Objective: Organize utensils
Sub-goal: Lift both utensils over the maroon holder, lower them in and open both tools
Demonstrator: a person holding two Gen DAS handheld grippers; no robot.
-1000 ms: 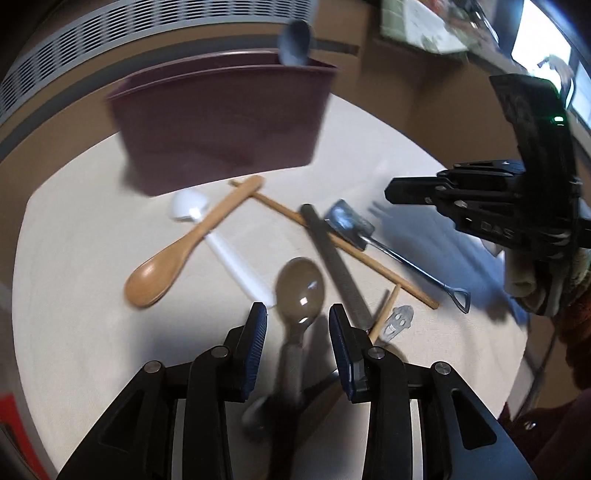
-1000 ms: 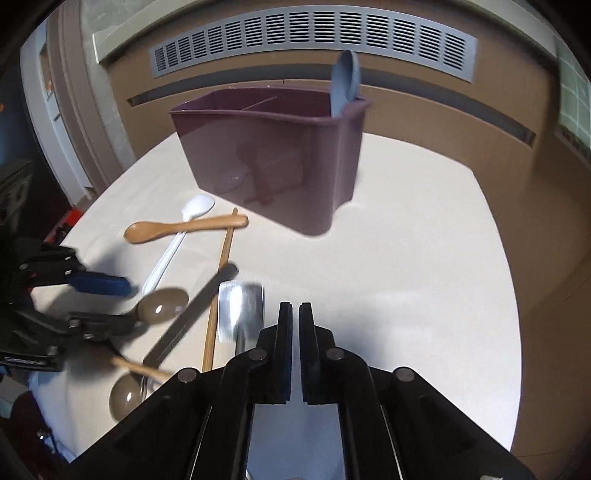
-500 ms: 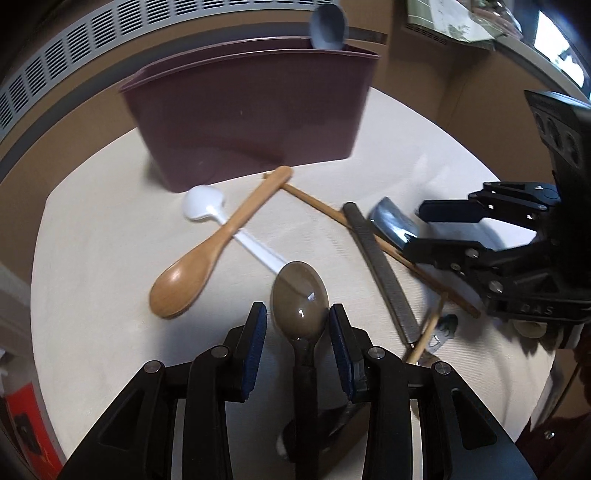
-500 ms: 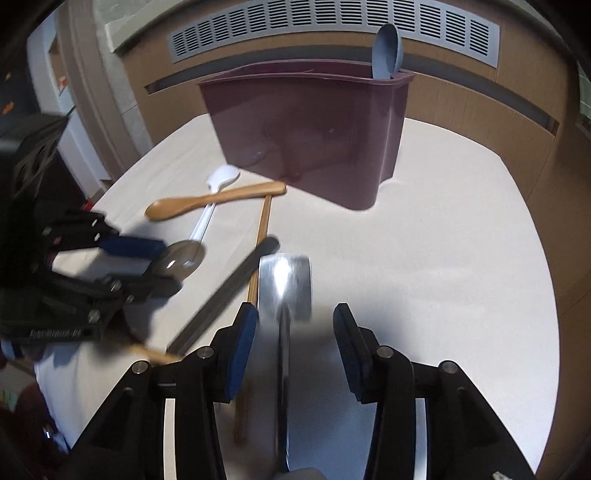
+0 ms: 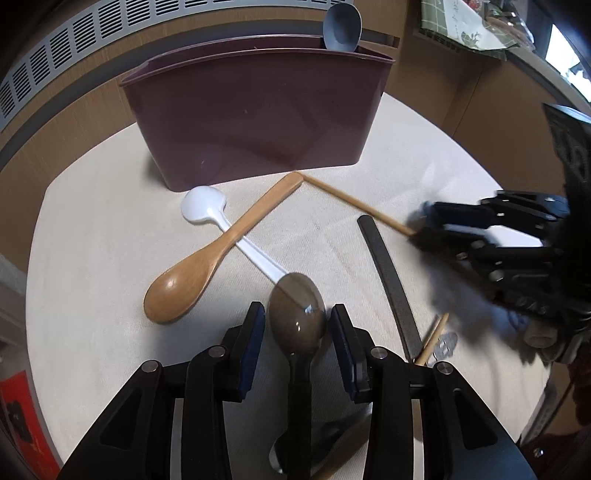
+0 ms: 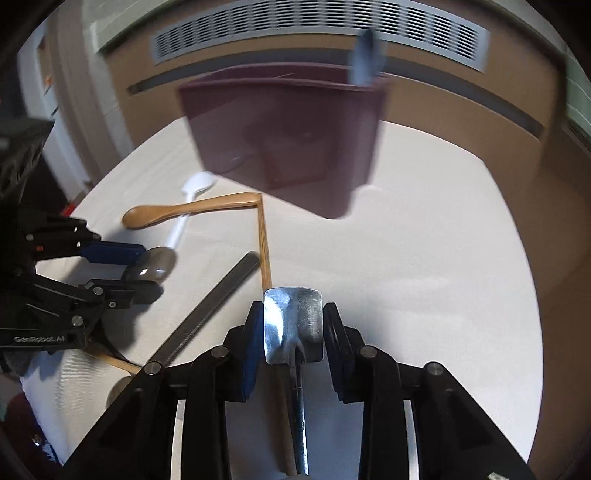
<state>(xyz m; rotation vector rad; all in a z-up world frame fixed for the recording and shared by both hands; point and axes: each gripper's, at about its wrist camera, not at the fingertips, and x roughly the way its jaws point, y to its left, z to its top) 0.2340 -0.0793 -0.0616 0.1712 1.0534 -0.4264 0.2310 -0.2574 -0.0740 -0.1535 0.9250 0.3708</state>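
Observation:
A brown spoon (image 5: 297,317) lies on the round cream table (image 5: 92,240), its bowl between the fingers of my left gripper (image 5: 297,314). The jaws are opening and a gap shows on each side of the bowl. My right gripper (image 6: 293,314) is closing on a metal shovel-shaped spoon (image 6: 293,325), and its pads meet the blade's two edges. Seen from the left wrist, the right gripper (image 5: 421,229) is a blur at the right. A maroon bin (image 5: 258,122) stands at the back with a grey-blue spoon (image 5: 341,27) upright in it.
A wooden spoon (image 5: 199,273) lies across a white spoon (image 5: 203,208) in front of the bin. A chopstick (image 5: 354,203) and a flat black strip (image 5: 388,273) lie between the grippers. More utensils lie under the left gripper. A vented wall curves behind the table.
The right gripper went from shut to wide open, then narrowed around the metal spoon's blade. The left gripper stayed over the brown spoon while its view tilted toward the bin.

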